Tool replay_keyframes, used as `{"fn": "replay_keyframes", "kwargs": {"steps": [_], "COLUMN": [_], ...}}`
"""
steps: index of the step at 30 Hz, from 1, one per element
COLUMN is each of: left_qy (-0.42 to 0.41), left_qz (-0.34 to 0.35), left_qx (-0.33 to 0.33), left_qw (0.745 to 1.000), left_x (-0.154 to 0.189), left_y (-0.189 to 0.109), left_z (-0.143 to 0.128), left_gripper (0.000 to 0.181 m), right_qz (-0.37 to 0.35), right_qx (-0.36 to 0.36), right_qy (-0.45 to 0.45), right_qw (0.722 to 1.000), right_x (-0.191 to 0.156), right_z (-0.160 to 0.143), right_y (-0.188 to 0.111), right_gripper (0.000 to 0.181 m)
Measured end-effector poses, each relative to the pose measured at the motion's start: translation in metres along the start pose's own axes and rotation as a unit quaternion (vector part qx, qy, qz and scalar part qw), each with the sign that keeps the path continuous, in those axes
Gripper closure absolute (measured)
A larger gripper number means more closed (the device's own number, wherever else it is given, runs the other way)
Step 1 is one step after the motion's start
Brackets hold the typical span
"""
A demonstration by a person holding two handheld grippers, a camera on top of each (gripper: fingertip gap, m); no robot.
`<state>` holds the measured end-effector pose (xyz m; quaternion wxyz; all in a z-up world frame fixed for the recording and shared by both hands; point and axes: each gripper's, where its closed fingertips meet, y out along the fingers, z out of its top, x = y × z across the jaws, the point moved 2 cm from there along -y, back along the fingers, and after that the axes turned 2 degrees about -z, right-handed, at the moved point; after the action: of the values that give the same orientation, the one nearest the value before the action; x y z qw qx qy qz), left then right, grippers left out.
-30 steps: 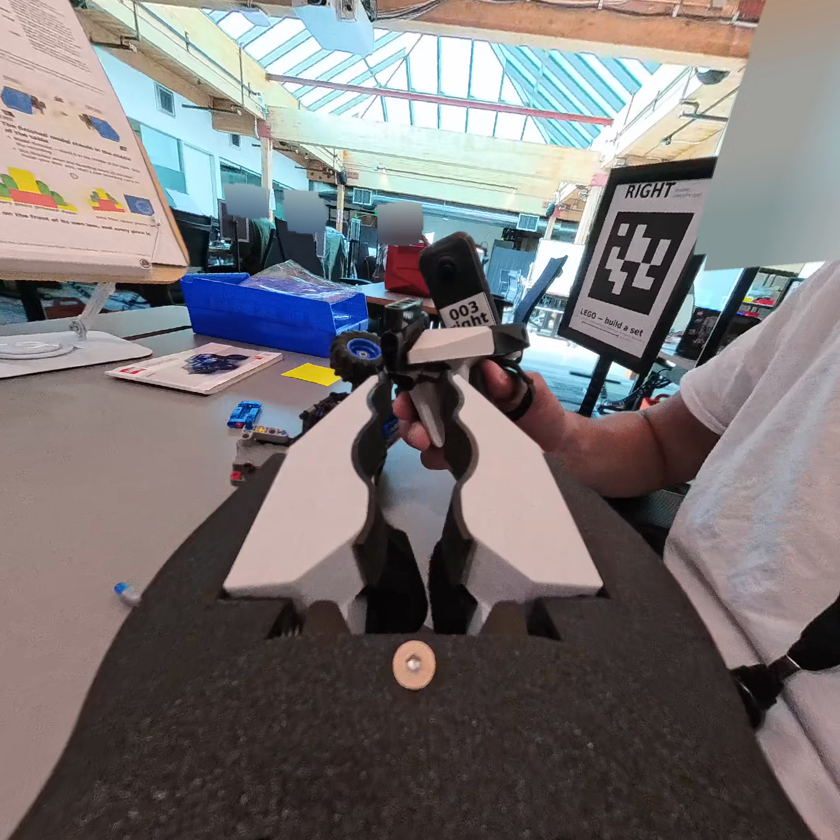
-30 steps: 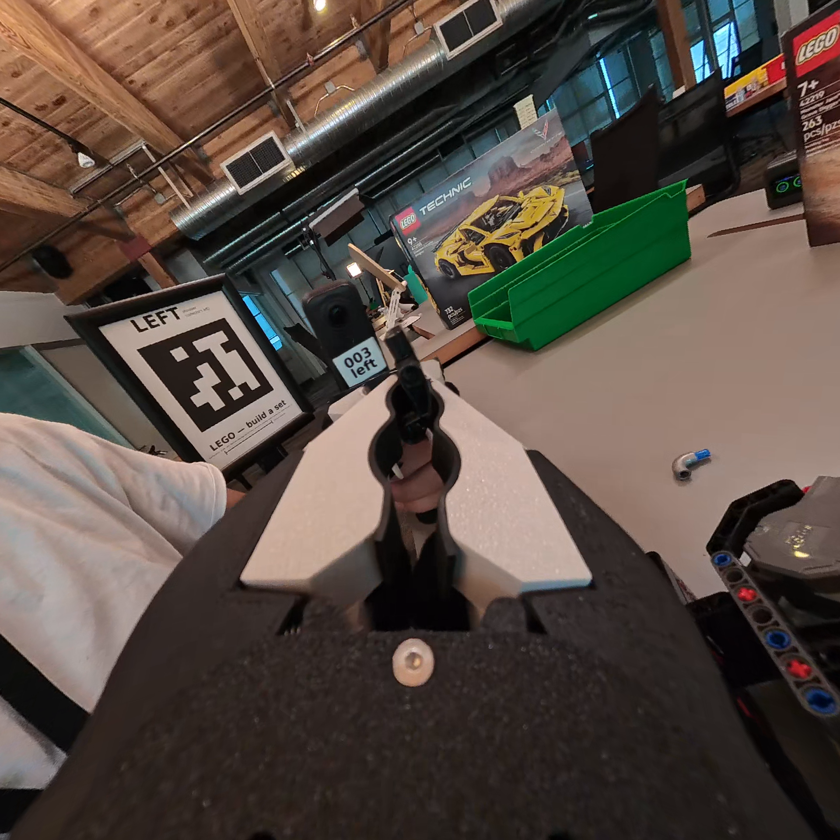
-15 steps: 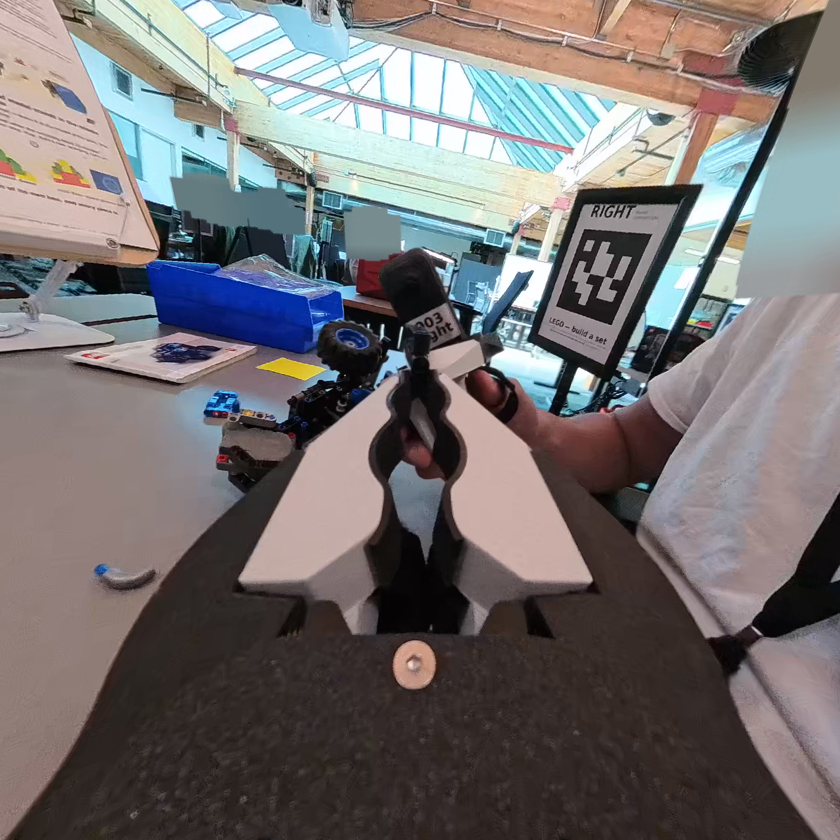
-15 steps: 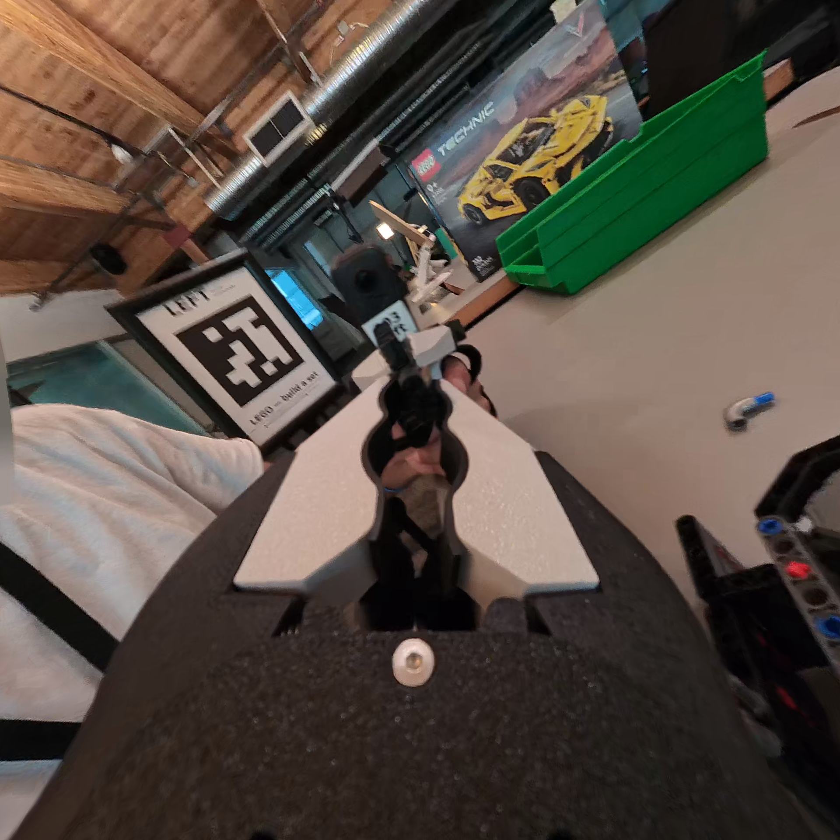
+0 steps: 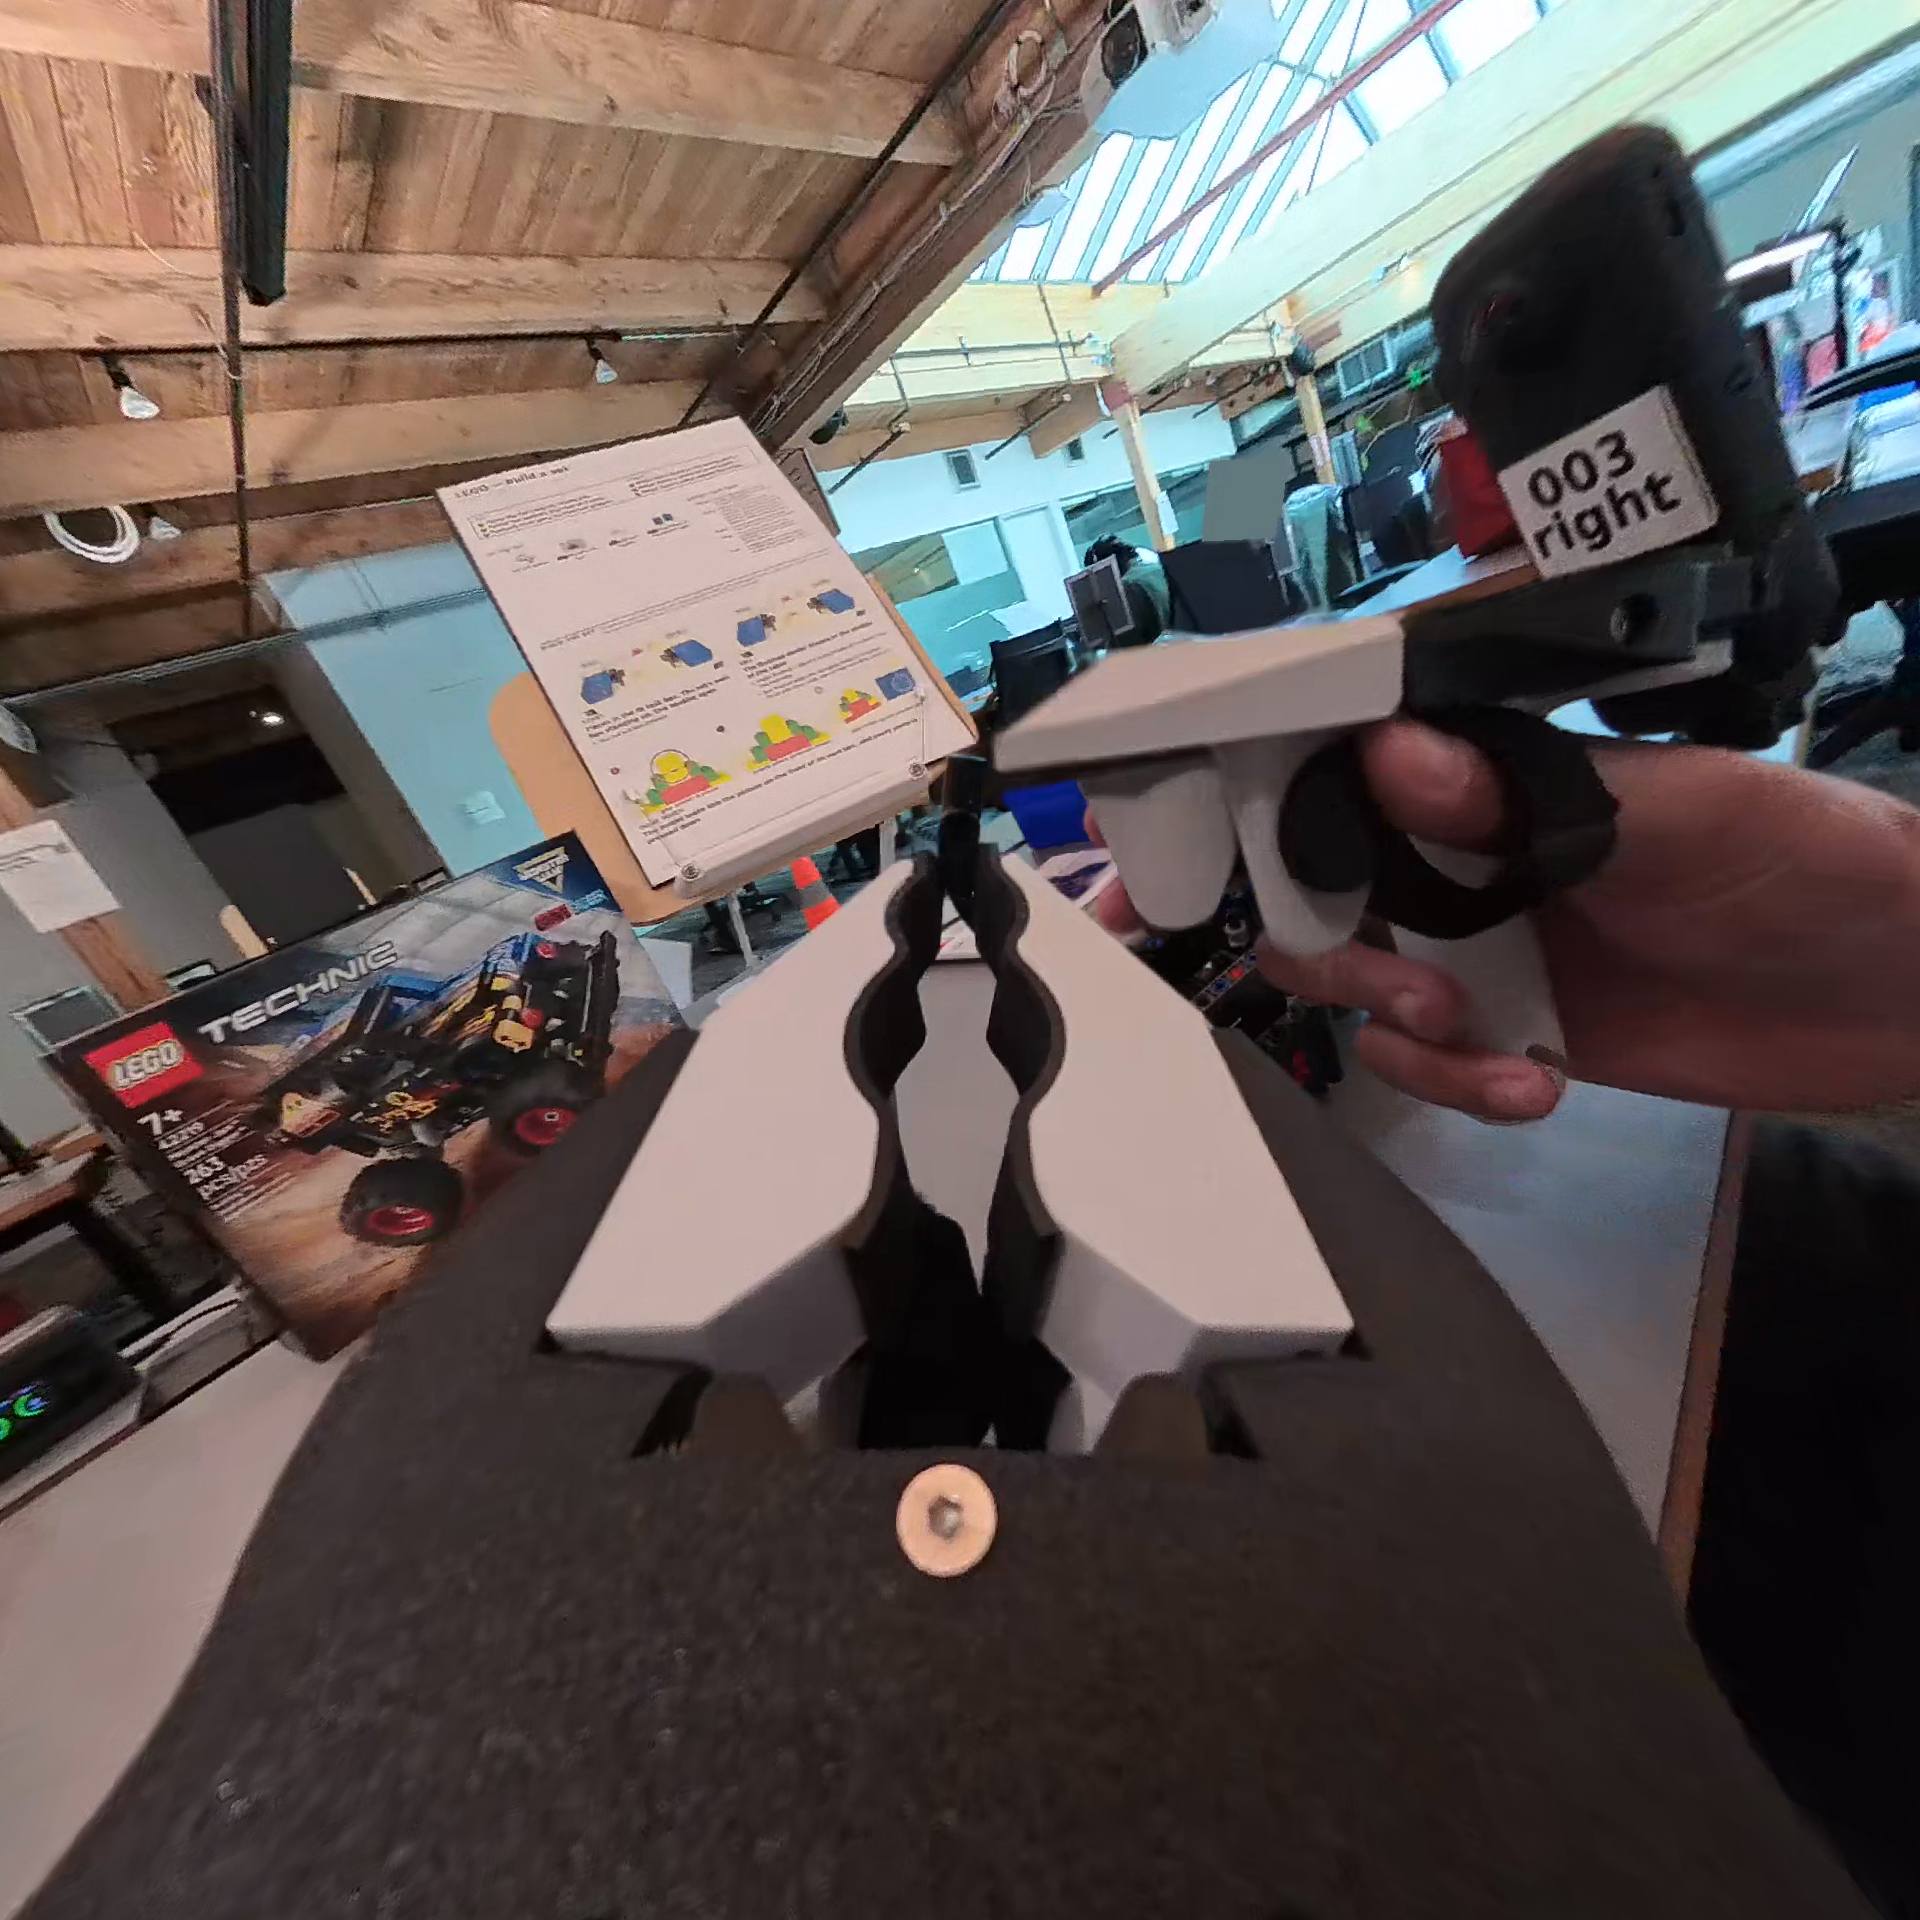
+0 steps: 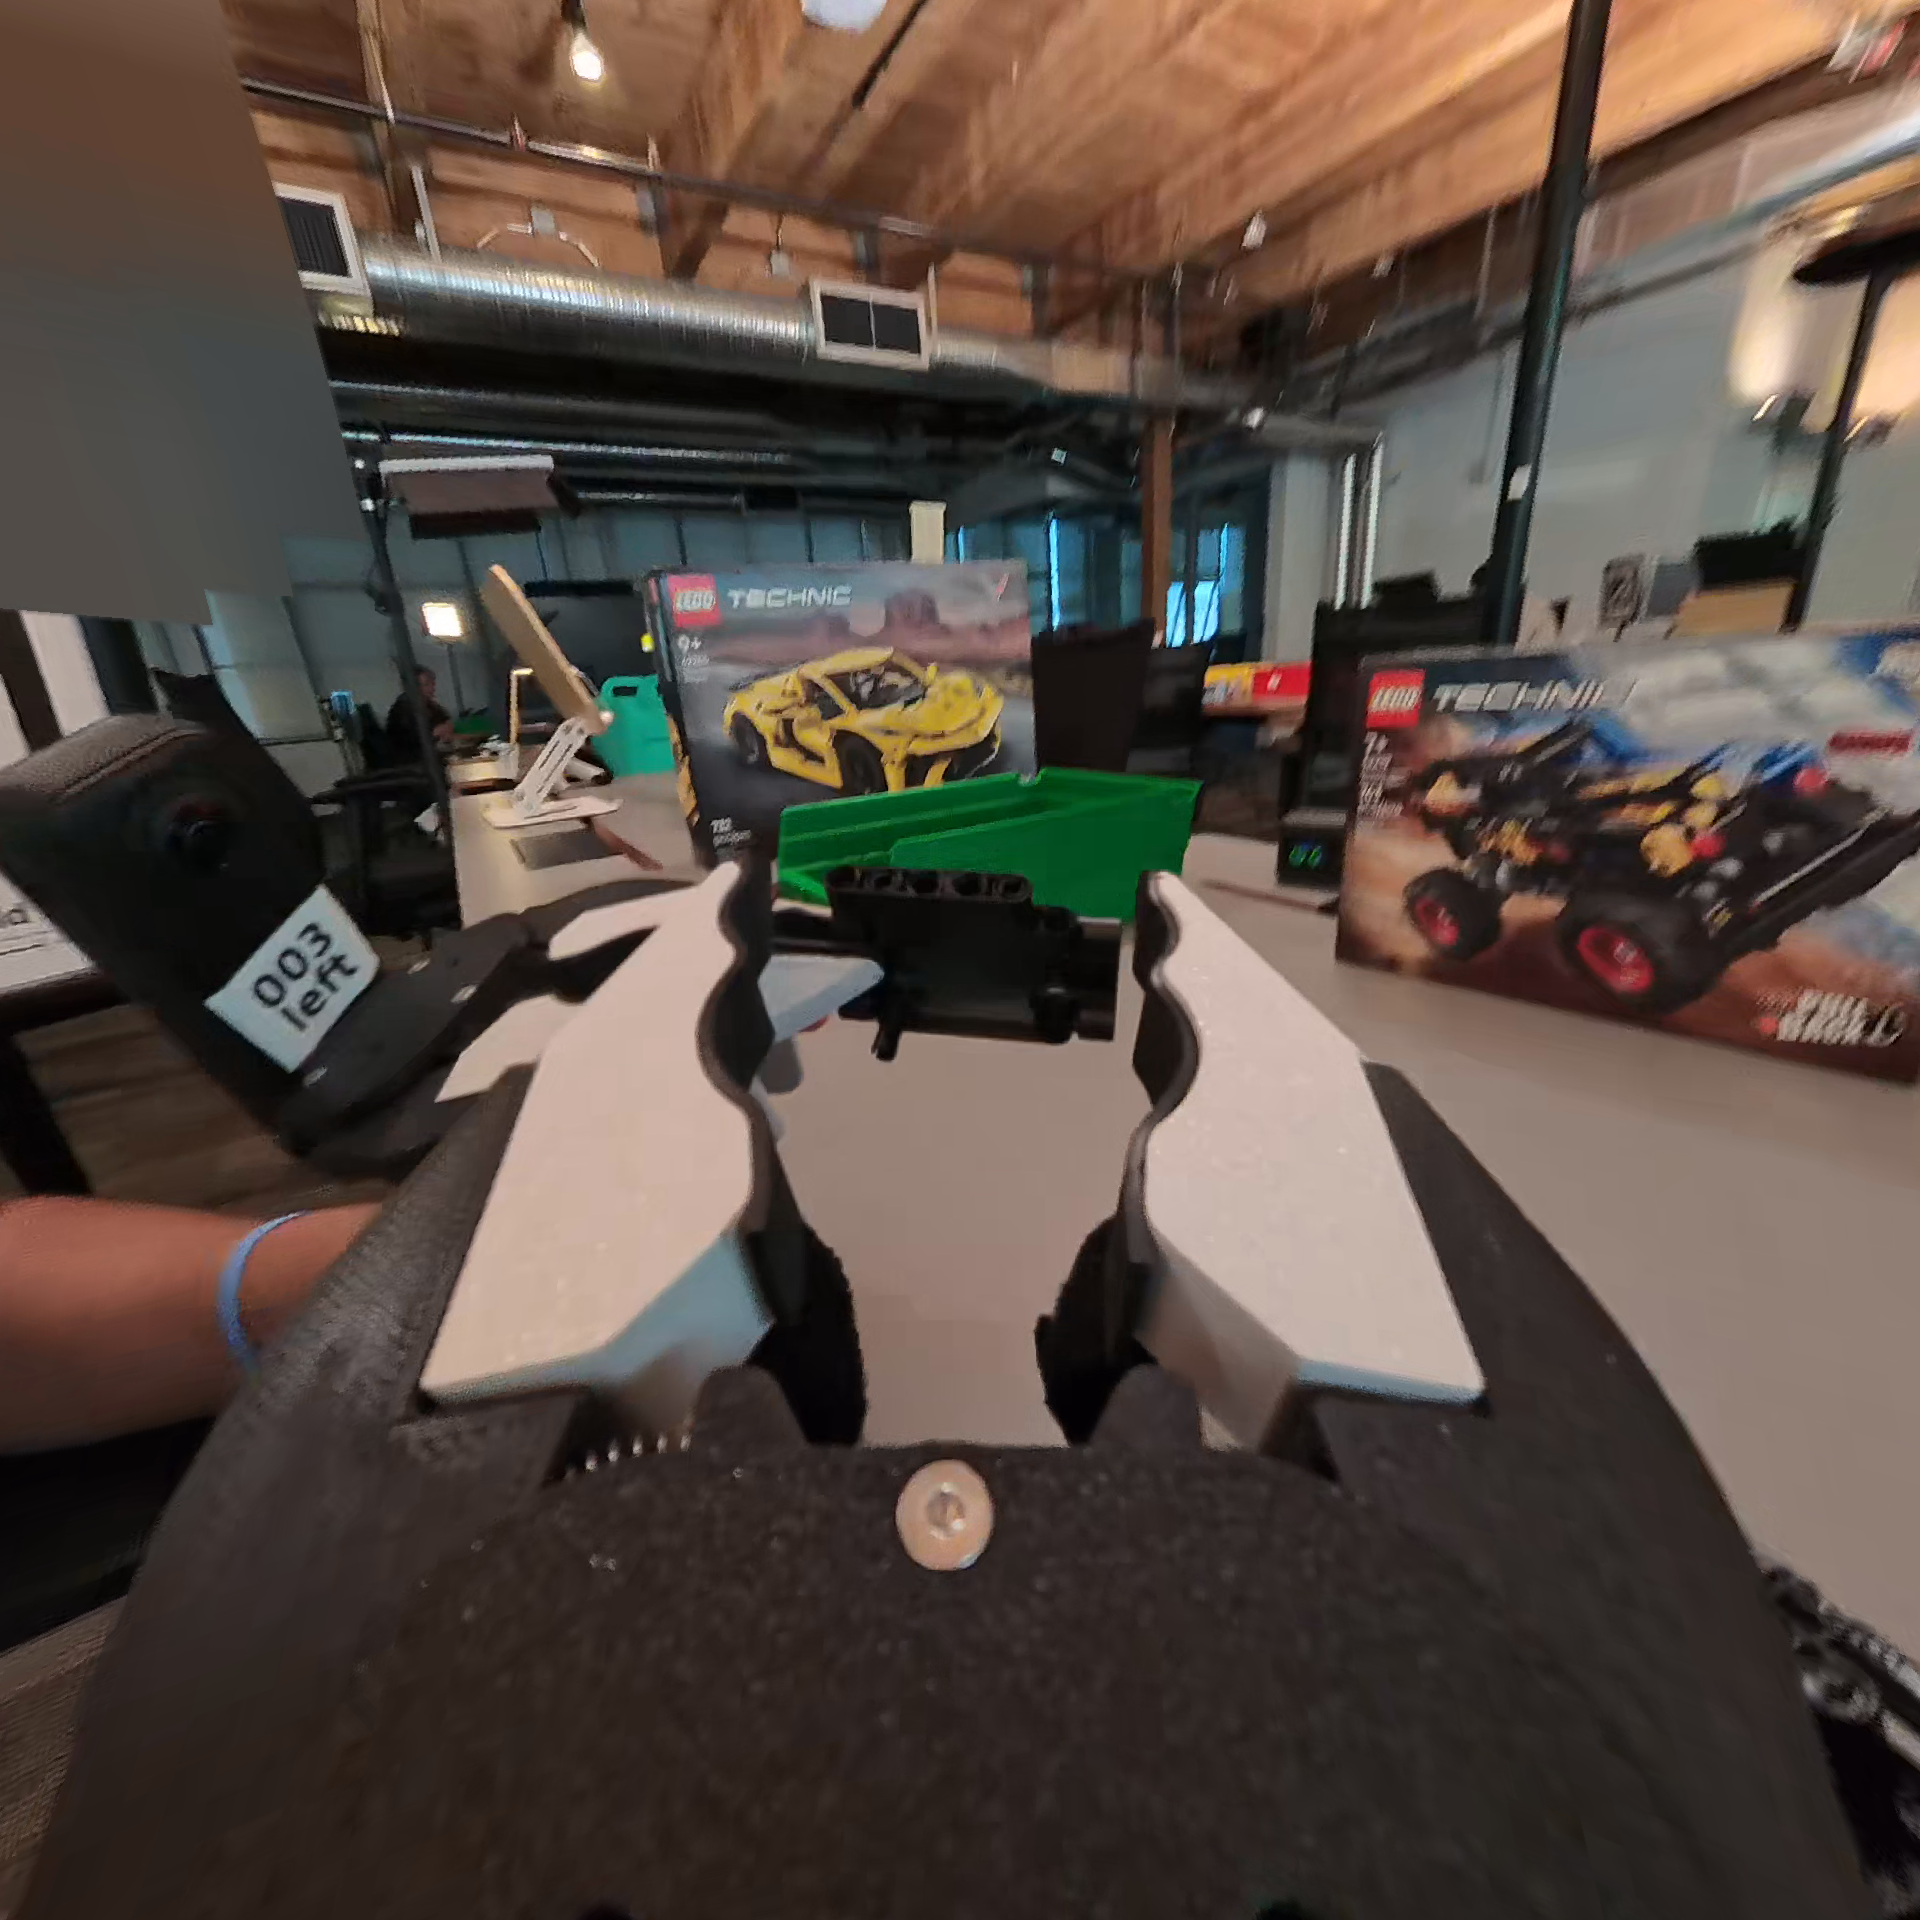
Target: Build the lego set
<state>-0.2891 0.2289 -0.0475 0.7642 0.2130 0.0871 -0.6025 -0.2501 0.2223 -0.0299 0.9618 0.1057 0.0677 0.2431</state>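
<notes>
My left gripper [image 5: 956, 883] is shut on a small black brick assembly [image 5: 961, 821], seen edge-on at its tips and held above the table. In the right wrist view the same black assembly [image 6: 966, 956] hangs between my right gripper's [image 6: 940, 894] wide-open fingers [image 6: 1195, 1039] without touching them. The left gripper's white fingertip [image 6: 821, 987] pinches it from the left, and its camera body [image 6: 156, 883] sits further left. In the left wrist view the right gripper's finger [image 5: 1195, 707] reaches in from the right, held by a hand [image 5: 1662, 935].
A grey table [image 6: 1351, 1195] lies below. On it are a monster-truck box [image 6: 1621, 831], also in the left wrist view [image 5: 343, 1060], a yellow-car box [image 6: 842, 707], a green bin [image 6: 987, 831] and an instruction sheet on a stand [image 5: 707, 644]. A part-built model [image 5: 1226, 977] sits behind the hand. The grippers are tip to tip, or close to it.
My right gripper was shut on the black piece and has opened, letting go. My left gripper closed on it and keeps it. Both grippers have swung round to face other parts of the room.
</notes>
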Motion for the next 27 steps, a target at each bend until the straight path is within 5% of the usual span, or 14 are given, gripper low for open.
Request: {"fn": "replay_keyframes", "kwargs": {"steps": [6, 11, 18, 27], "left_qy": [0.065, 0.131, 0.112, 0.108], "left_qz": [0.033, 0.070, 0.067, 0.041], "left_qx": [0.016, 0.007, 0.023, -0.002], "left_qw": [0.997, 0.989, 0.991, 0.993], "left_x": [0.008, 0.011, 0.018, 0.016], "left_y": [-0.002, -0.001, 0.001, 0.007], "left_z": [0.012, 0.010, 0.014, 0.005], "left_gripper": [0.176, 0.175, 0.175, 0.167], "right_qz": [-0.010, -0.004, 0.019, 0.030], "right_qx": [0.056, 0.068, 0.105, 0.056], "right_qy": [-0.075, -0.010, 0.027, -0.009], "right_qw": [0.996, 0.998, 0.994, 0.998], "right_x": [-0.008, -0.006, -0.009, -0.014], "right_z": [0.002, 0.000, 0.002, -0.007], "right_y": [0.007, 0.007, 0.000, 0.005], "right_gripper": [0.128, 0.128, 0.136, 0.136]}}
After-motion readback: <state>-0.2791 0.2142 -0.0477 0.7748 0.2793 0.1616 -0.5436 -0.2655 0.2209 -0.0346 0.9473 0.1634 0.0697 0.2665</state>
